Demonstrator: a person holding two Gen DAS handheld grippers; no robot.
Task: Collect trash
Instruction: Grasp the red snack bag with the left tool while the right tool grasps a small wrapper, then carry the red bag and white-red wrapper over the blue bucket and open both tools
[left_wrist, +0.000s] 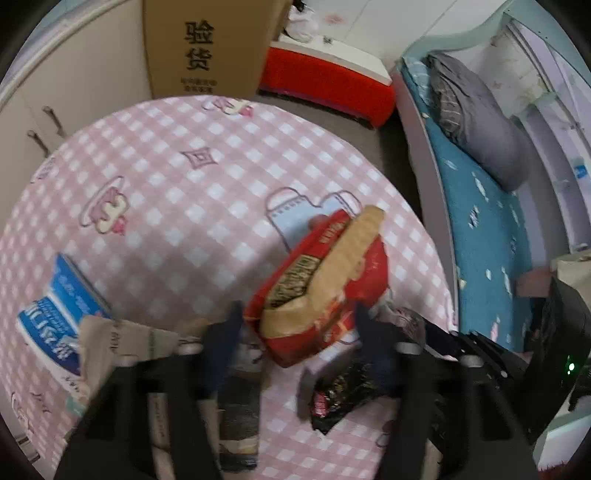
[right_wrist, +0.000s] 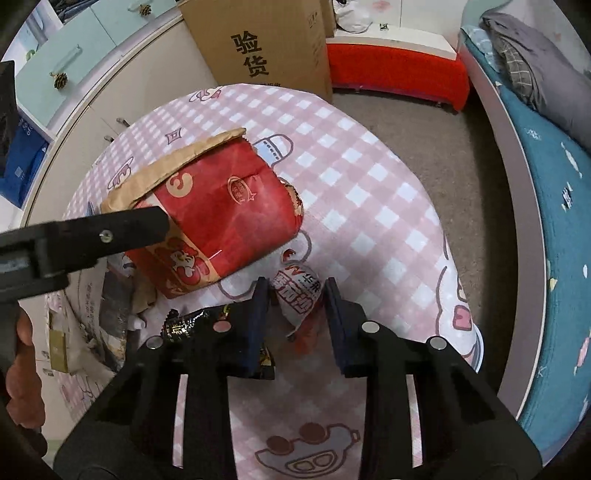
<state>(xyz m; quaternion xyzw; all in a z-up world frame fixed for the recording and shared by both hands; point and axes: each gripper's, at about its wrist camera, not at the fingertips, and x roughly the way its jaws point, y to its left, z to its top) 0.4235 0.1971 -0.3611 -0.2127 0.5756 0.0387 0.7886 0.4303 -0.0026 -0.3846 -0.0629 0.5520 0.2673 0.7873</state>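
A red and brown paper bag (left_wrist: 325, 284) lies on the pink checked table (left_wrist: 166, 192). My left gripper (left_wrist: 299, 317) has its fingers around the bag's near end; whether they press on it is unclear. In the right wrist view the bag (right_wrist: 225, 218) lies at centre left, with the left gripper's finger (right_wrist: 110, 229) against its left side. My right gripper (right_wrist: 295, 295) is closed on a crumpled white and red wrapper (right_wrist: 299, 291). A black snack wrapper (right_wrist: 188, 325) lies left of it; it also shows in the left wrist view (left_wrist: 343, 391).
A blue and white packet (left_wrist: 55, 317), brown paper (left_wrist: 122, 339) and printed papers (right_wrist: 88, 317) lie at the table's left. A cardboard box (right_wrist: 266, 44) and a red bench (right_wrist: 395, 70) stand behind. A bed with a teal sheet (right_wrist: 546, 184) runs along the right.
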